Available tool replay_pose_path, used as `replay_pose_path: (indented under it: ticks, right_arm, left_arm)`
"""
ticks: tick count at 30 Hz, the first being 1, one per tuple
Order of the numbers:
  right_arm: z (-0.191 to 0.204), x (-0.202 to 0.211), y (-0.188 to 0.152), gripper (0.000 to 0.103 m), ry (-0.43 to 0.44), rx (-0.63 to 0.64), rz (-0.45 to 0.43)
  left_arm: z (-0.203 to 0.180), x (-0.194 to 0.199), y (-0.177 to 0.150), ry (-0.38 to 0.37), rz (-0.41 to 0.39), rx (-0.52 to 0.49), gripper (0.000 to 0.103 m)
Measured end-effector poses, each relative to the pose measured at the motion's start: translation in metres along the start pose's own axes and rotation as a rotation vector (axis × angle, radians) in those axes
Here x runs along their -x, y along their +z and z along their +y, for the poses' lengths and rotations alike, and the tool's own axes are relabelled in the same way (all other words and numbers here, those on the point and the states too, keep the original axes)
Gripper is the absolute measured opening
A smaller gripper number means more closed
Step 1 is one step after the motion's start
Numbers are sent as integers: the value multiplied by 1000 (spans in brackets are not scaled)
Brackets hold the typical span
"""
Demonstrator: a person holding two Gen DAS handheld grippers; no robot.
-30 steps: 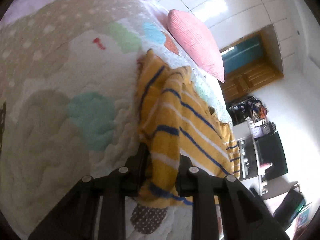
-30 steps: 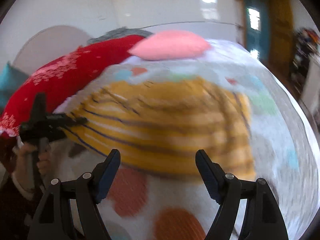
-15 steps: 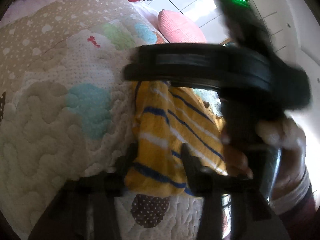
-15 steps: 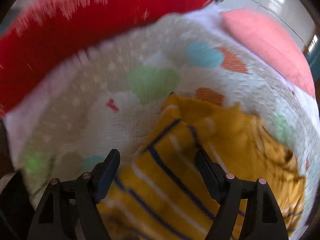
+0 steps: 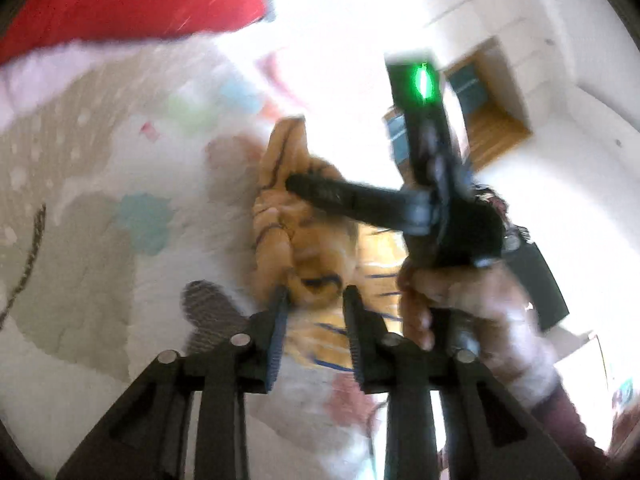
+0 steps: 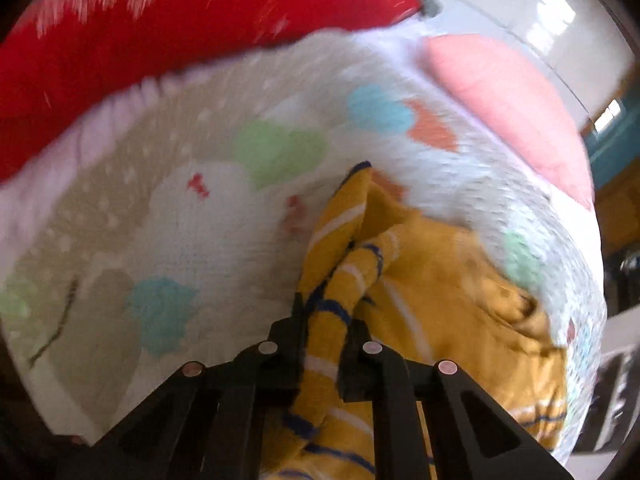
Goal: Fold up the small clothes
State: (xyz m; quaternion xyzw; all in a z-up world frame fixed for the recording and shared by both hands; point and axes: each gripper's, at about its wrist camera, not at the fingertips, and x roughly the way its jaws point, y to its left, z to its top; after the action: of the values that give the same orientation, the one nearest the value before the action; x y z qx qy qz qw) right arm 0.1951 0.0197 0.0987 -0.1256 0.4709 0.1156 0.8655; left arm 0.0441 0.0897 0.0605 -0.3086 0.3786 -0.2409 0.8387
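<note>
Quilted bedspread (image 6: pixel 192 240) with pastel patches underneath, red pillow (image 6: pixel 160 40) and pink cushion (image 6: pixel 512 104) beyond the fingertips. Right gripper (image 6: pixel 326 320) clamped tight on a bunched fold of the yellow striped garment (image 6: pixel 440 280), the rest spread to its right. Left gripper (image 5: pixel 314 308) opening, a blurred end of the cloth between the parted jaws, apparently no longer pinched.

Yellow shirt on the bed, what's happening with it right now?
A person is folding the yellow striped shirt on the quilt with two handheld grippers. The right gripper is shut on a bunched striped part of the shirt, lifting it off the rest. The left gripper is opening; shirt fabric sits between its jaws, but blur hides whether the pads still press on it. A red blanket and a pink pillow lie beyond the shirt.
</note>
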Motion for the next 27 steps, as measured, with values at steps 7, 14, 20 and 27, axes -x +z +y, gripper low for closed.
replay_pose_path:
  ticks: [7, 14, 20, 27]
  right_arm:
    - [-152, 62, -89, 10, 17, -301, -109]
    - [-246, 43, -196, 12, 72, -526, -70]
    - [-259, 67, -231, 36, 57, -644, -178]
    - [-221, 94, -248, 56, 236, -663, -302]
  left_arm:
    - [-51, 5, -21, 52, 25, -135, 56]
    - [-75, -64, -43, 106, 190, -190, 56]
    - [-93, -95, -54, 175, 268, -270, 57]
    - [-106, -99, -69, 198, 283, -280, 59]
